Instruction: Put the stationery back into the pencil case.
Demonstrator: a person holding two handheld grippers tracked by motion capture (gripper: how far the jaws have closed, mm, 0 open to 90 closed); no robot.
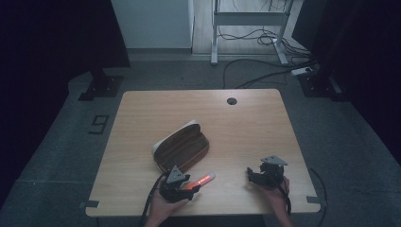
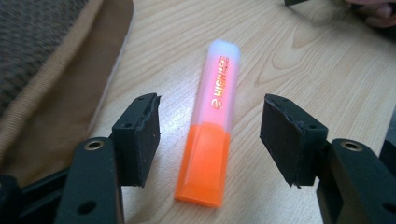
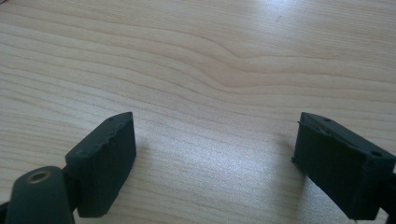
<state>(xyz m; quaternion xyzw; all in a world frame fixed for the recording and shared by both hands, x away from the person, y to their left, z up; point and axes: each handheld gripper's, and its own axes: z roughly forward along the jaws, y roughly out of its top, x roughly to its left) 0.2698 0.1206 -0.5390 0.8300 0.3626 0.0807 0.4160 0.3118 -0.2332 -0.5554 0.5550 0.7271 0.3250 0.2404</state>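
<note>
Orange highlighter [image 2: 209,140] lies untouched between left gripper's [image 2: 210,140] open fingers; right gripper's [image 3: 215,158] fingers open.

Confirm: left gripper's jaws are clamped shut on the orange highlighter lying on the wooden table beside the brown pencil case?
Not clamped. In the left gripper view the left gripper stands open: both pads sit clear of the orange highlighter, table showing on either side. The rest holds: it lies on the wooden table beside the brown pencil case.
</note>
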